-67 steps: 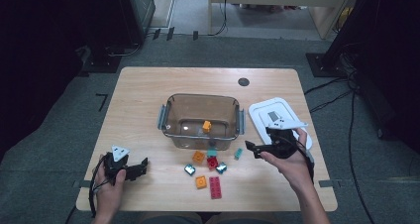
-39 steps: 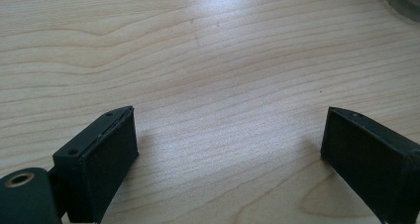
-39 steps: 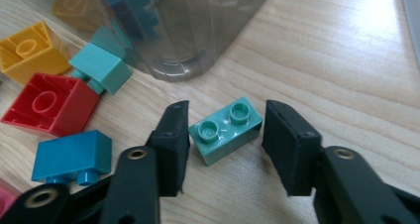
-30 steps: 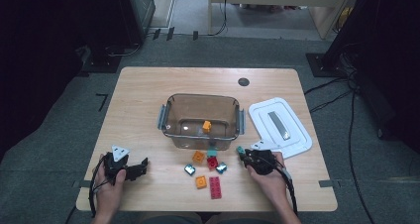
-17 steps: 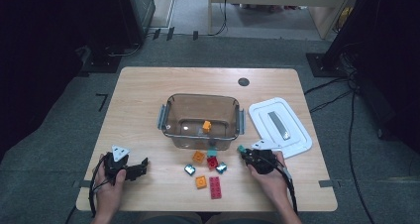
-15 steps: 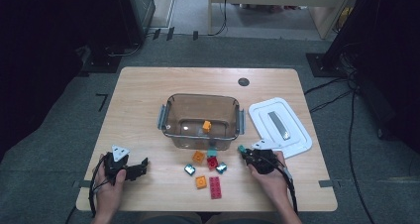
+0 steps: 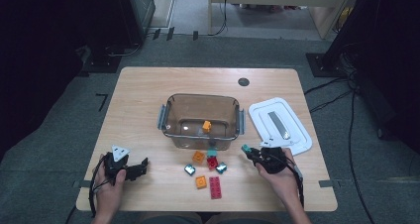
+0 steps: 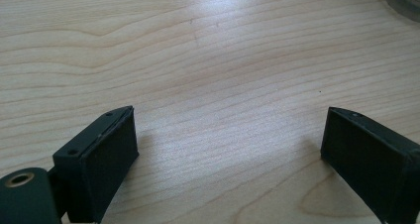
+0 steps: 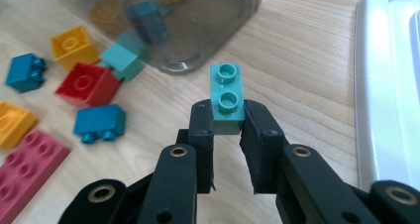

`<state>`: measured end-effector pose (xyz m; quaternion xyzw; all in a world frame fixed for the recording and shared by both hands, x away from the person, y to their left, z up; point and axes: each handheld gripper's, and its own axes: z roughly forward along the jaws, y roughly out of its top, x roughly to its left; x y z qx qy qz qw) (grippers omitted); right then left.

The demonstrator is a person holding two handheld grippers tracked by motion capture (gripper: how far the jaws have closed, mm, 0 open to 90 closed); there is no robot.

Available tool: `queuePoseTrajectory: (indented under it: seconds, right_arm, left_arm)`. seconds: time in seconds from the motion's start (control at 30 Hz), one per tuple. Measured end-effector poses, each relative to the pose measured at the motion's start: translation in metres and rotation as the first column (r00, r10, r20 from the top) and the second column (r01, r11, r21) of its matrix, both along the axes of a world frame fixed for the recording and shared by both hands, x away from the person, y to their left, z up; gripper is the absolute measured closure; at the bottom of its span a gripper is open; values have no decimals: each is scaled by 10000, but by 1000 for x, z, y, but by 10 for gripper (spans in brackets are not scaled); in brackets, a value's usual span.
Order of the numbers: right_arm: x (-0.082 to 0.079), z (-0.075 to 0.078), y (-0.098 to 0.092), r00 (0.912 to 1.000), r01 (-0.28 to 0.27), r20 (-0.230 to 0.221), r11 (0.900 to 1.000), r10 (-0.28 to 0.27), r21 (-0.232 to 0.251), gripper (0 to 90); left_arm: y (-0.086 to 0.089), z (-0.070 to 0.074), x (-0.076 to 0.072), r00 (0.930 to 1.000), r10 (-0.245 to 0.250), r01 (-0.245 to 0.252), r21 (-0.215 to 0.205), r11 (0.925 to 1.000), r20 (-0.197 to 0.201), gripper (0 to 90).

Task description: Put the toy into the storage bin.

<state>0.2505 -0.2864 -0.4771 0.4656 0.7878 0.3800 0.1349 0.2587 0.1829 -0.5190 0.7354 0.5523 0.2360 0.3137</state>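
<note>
My right gripper (image 7: 250, 152) is shut on a teal two-stud brick (image 9: 227, 101), having just closed its jaws on it. It holds the brick a little above the table, in front of the right corner of the clear bin (image 7: 168, 120). In the high view the brick (image 7: 244, 148) sticks out to the left of the jaws. An orange brick (image 7: 206, 126) lies inside the bin. My left gripper (image 7: 143, 165) rests near the table's front left. It stands open (image 8: 228, 135) over bare wood.
Several loose bricks lie in front of the bin: orange (image 7: 198, 157), red (image 7: 212, 162), teal (image 7: 212, 153), two blue (image 7: 190, 169), another orange (image 7: 201, 182) and a long pink one (image 7: 215, 187). The white lid (image 7: 277, 122) lies right of the bin.
My right gripper came down from over the lid to the table beside the bricks, took the teal brick and has lifted it slightly. The left hand has stayed still.
</note>
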Motion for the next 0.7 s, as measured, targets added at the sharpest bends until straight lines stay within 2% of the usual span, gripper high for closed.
queuePoseTrajectory:
  seconds: [0.17,0.37,0.7]
  right_arm:
    - [-6,15,-4,9994,-334,-112,9994,334,-37,765]
    - [-11,37,-7,9977,-673,-7,9977,673,36,766]
    - [-9,71,-3,9948,-1009,126,9946,1007,227,765]
  left_arm:
    - [0,0,0,10000,-1,1,2,10000,-1,73]
    - [0,0,0,10000,2,-2,0,10000,1,74]
    - [0,0,0,10000,5,-5,-2,10000,2,73]
